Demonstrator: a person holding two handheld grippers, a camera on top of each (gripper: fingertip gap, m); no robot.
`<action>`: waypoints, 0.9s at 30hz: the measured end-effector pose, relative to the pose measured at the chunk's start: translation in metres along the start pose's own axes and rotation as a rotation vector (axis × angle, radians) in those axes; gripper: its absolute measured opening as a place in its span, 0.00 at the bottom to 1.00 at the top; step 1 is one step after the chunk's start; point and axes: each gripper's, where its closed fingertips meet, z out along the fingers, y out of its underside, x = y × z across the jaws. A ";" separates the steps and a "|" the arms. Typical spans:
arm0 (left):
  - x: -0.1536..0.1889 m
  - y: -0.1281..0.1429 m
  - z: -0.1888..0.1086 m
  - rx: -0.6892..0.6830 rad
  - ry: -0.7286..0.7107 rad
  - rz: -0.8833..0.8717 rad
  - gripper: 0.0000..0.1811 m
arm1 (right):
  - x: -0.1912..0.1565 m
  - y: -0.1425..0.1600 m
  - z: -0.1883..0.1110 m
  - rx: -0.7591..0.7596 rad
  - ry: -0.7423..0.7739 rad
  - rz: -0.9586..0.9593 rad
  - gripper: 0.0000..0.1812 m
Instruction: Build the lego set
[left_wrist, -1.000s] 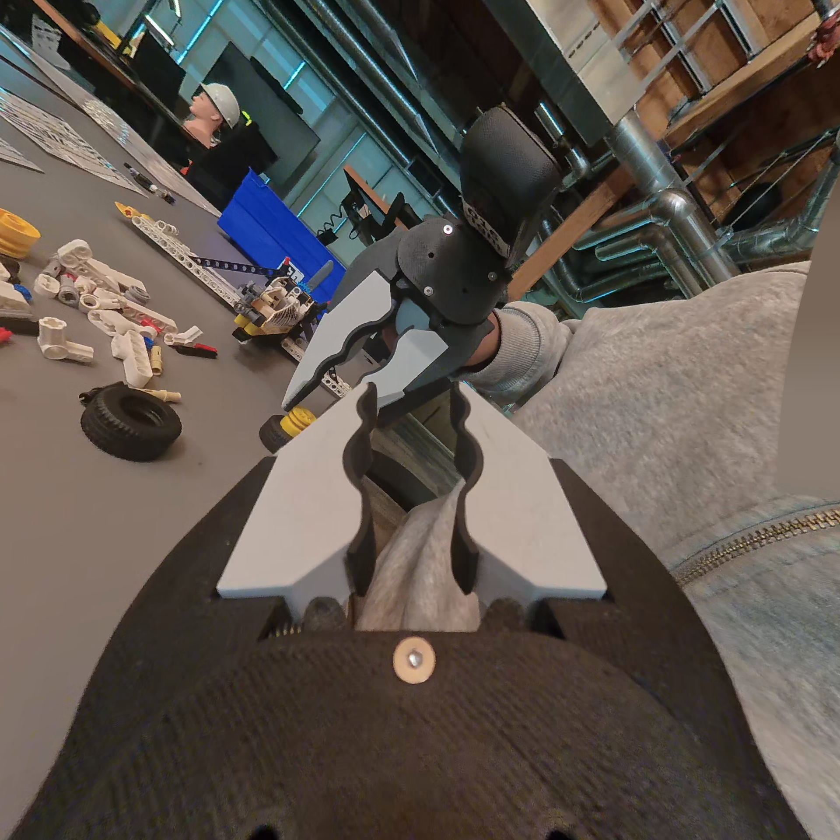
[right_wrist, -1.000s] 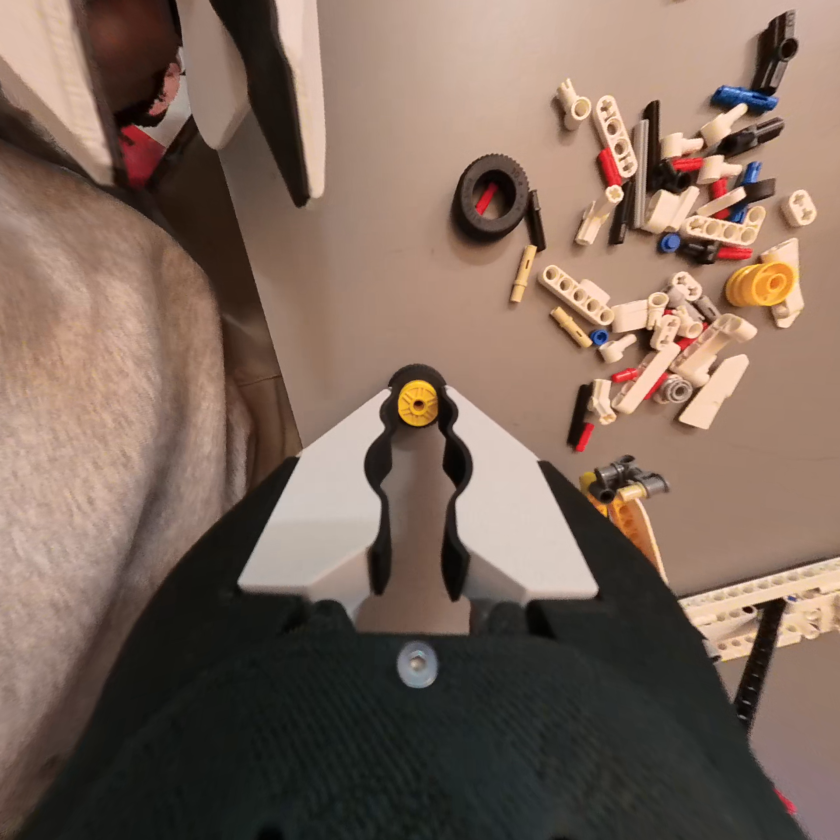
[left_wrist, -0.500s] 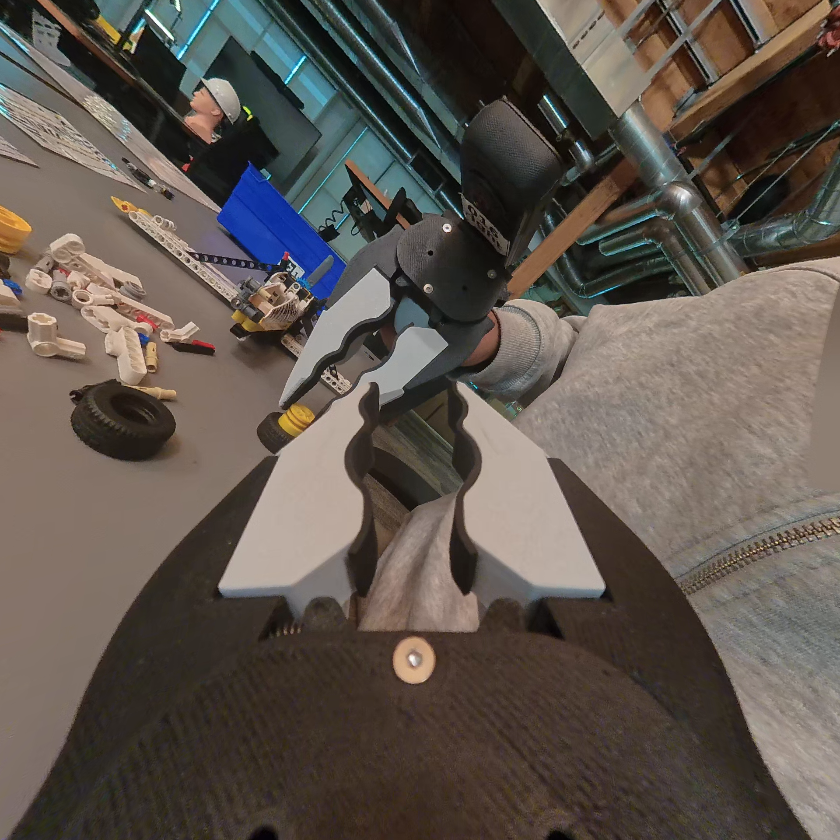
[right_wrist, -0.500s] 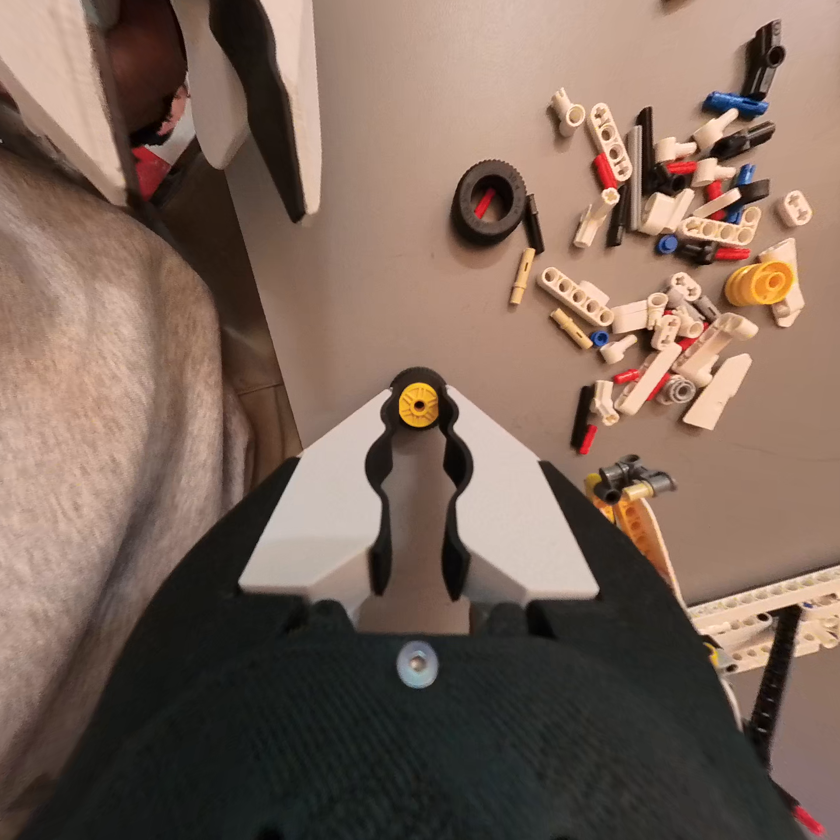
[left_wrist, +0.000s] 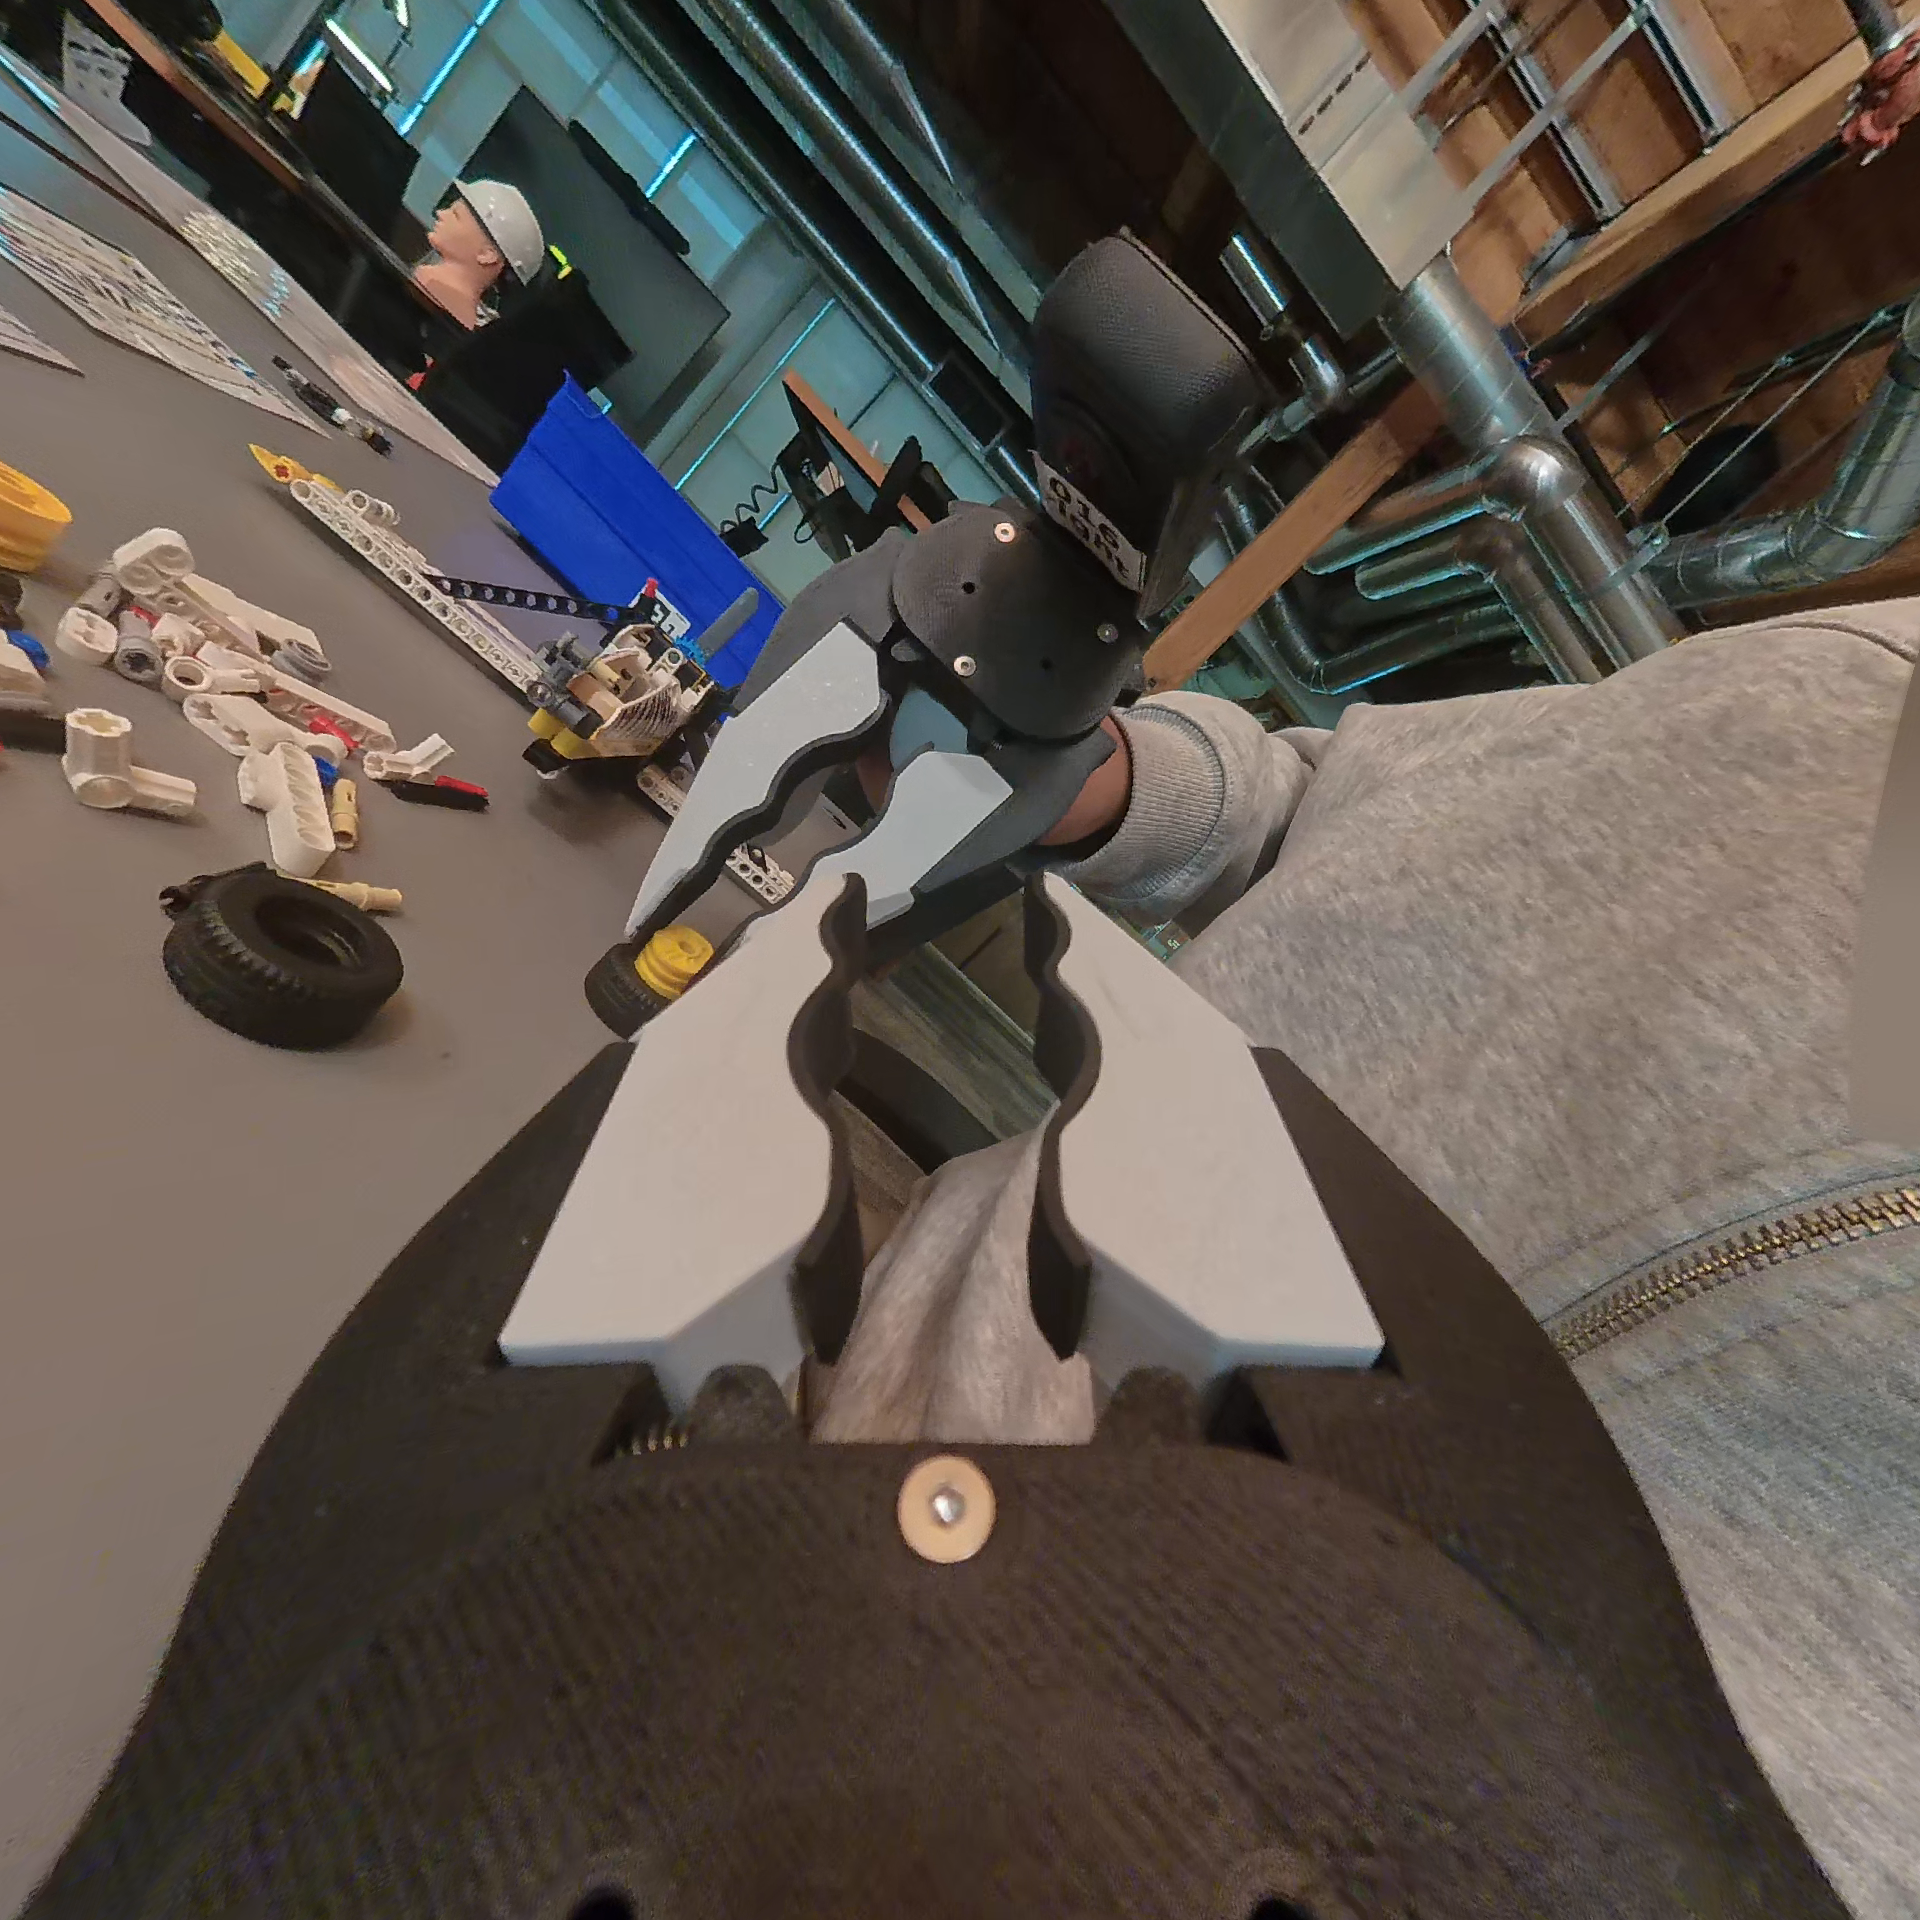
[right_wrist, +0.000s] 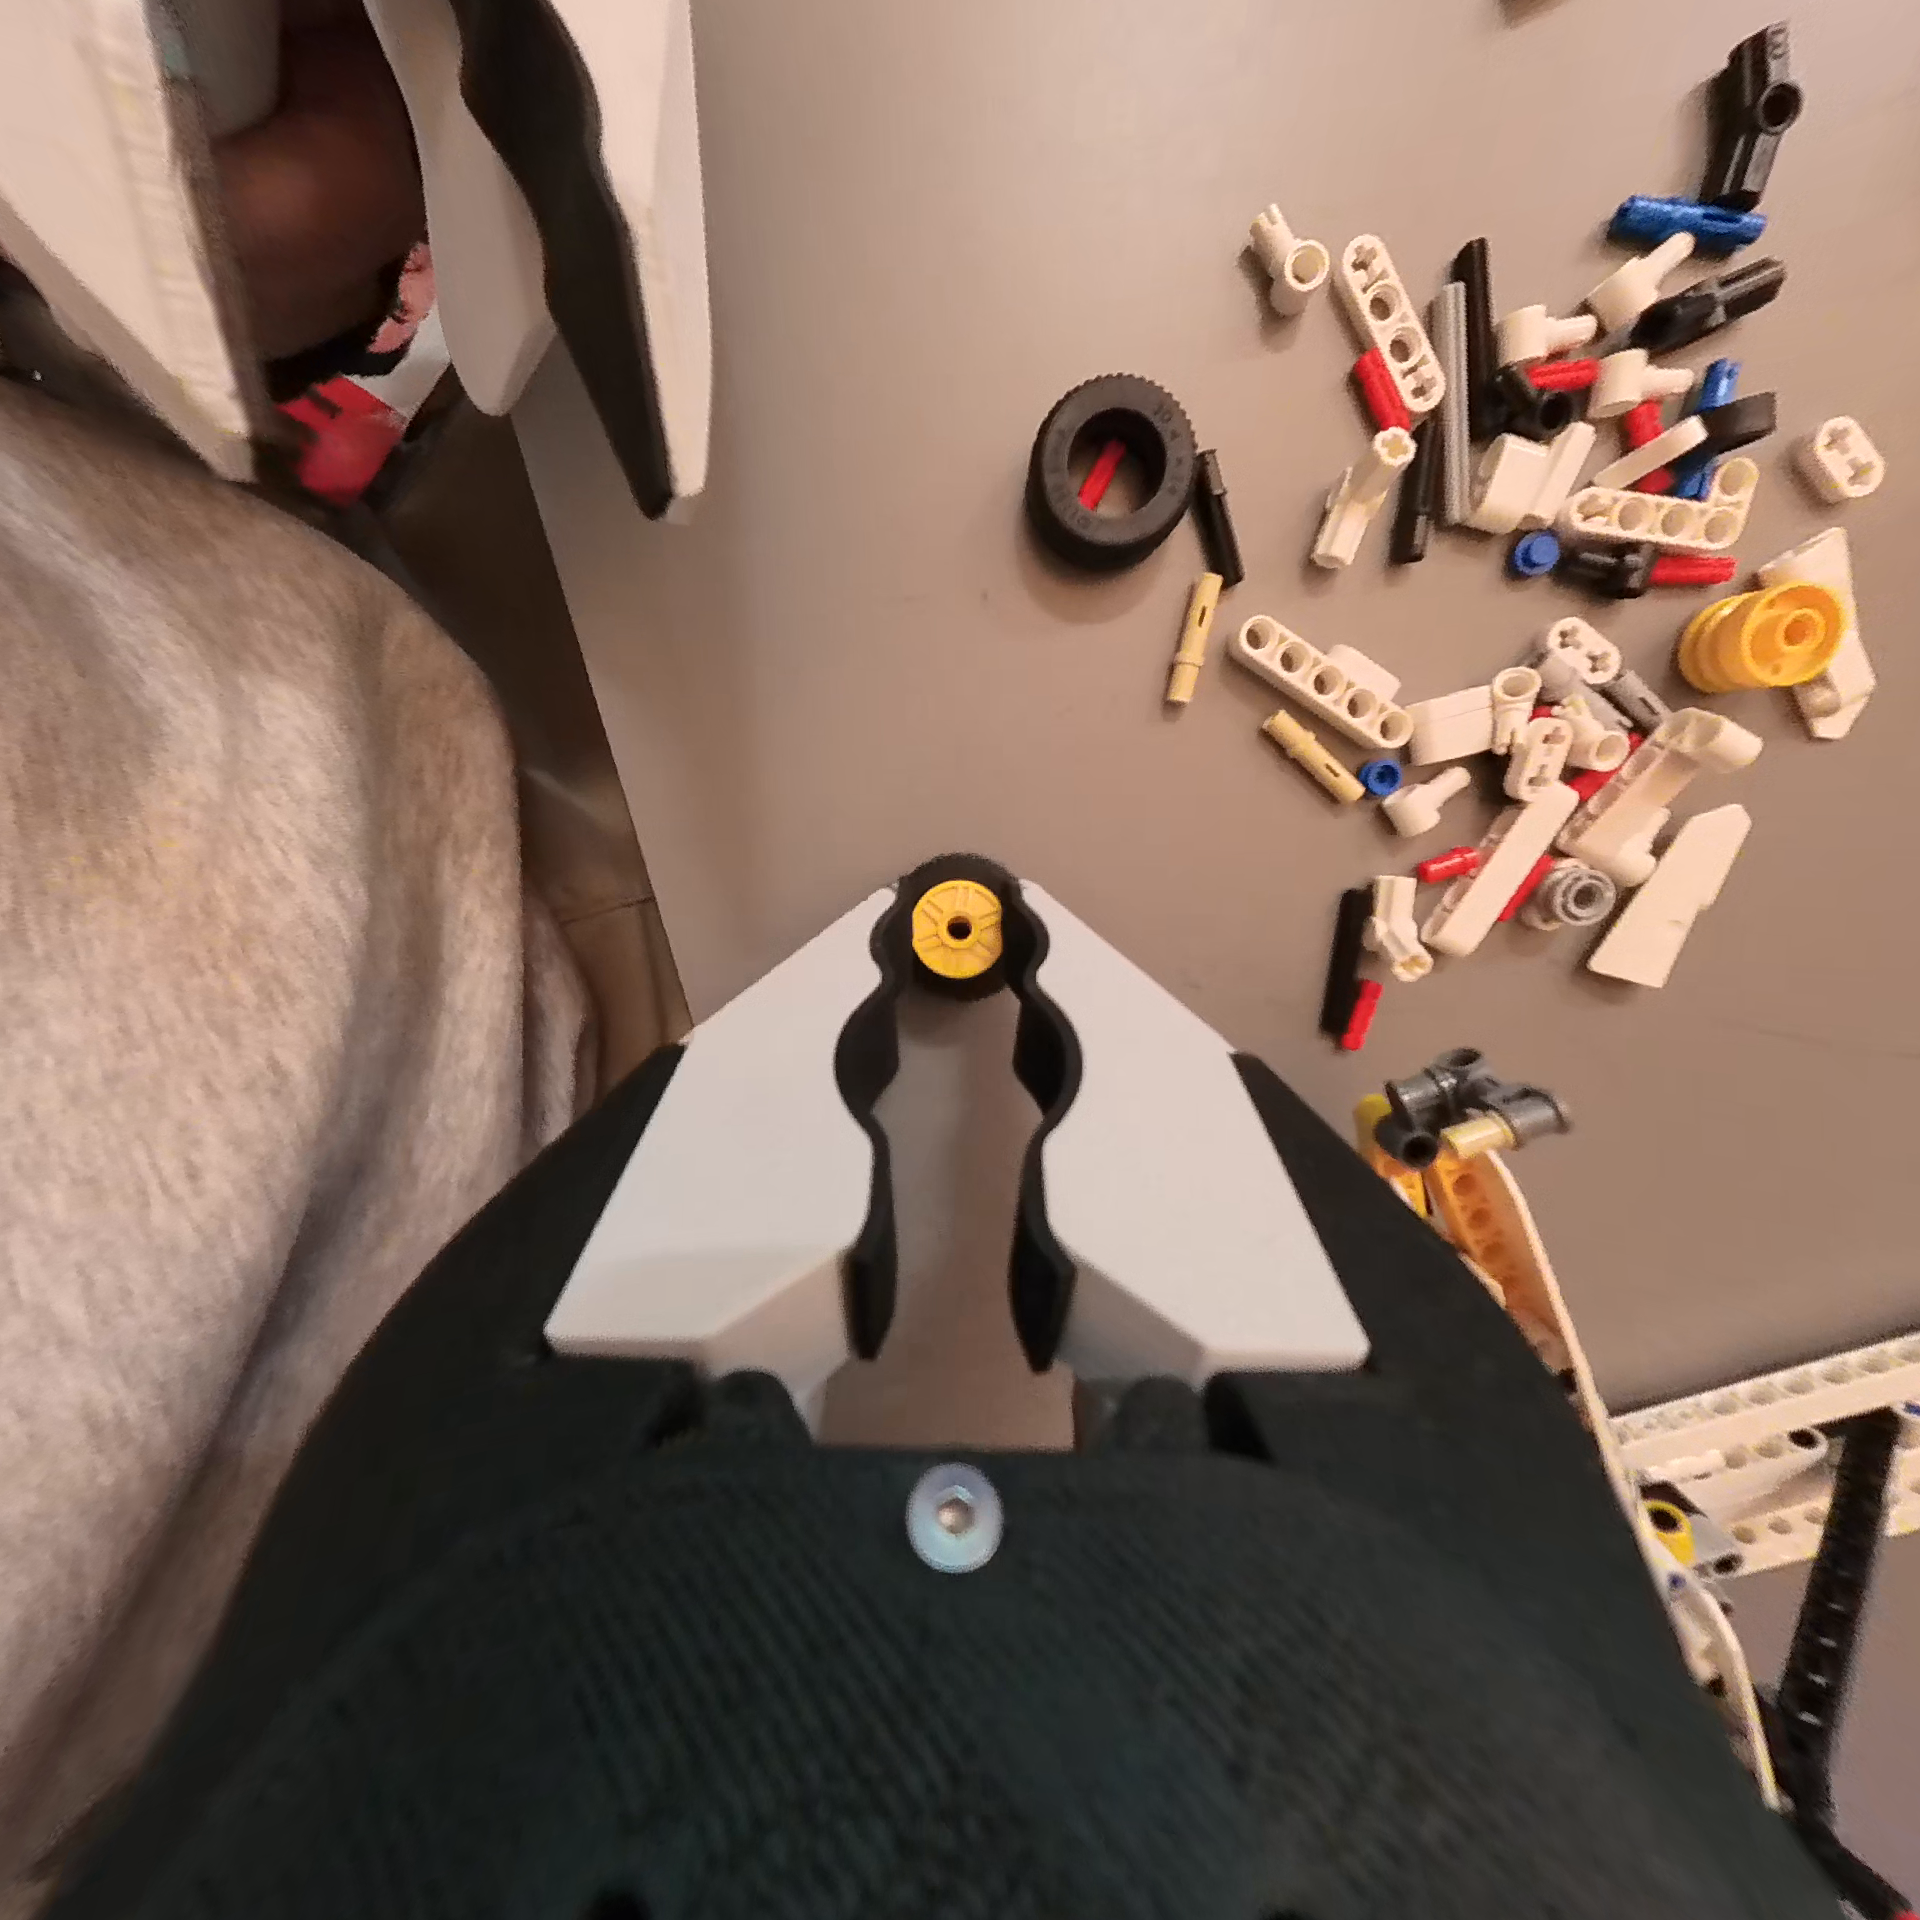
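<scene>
My right gripper (right_wrist: 956, 896) is shut on a small black wheel with a yellow hub (right_wrist: 956, 928), low over the grey table (right_wrist: 883, 416) near its front edge. In the left wrist view the same wheel (left_wrist: 652, 968) touches or nearly touches the table under the right gripper (left_wrist: 727, 904). My left gripper (left_wrist: 941, 904) is open and empty, held off the table edge in front of a person's grey sweatshirt (left_wrist: 1558, 935). Its fingers (right_wrist: 582, 260) show at the top left of the right wrist view.
A loose black tyre (right_wrist: 1117, 473) lies beyond the wheel, with a pile of white, red, blue and black parts (right_wrist: 1558, 623) and a yellow hub (right_wrist: 1766, 634) to its right. The partial build (right_wrist: 1455, 1143) and a long white beam (right_wrist: 1766, 1423) lie at lower right. A blue bin (left_wrist: 613, 540) stands behind. Some 10 centimetres of space lies between my two pairs of fingers.
Almost nothing. Both grippers keep their pose and the right stays shut on the wheel. The views drift only slightly.
</scene>
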 end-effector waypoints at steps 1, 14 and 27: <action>0.000 0.000 0.000 0.001 0.001 0.000 0.15 | 0.000 0.000 0.001 0.002 -0.001 0.002 0.09; -0.001 -0.001 -0.001 0.008 0.003 -0.010 0.15 | 0.002 -0.004 -0.001 0.013 0.016 -0.018 0.08; -0.001 0.000 -0.001 0.005 0.004 -0.015 0.15 | 0.009 -0.007 -0.011 0.087 0.076 0.010 0.08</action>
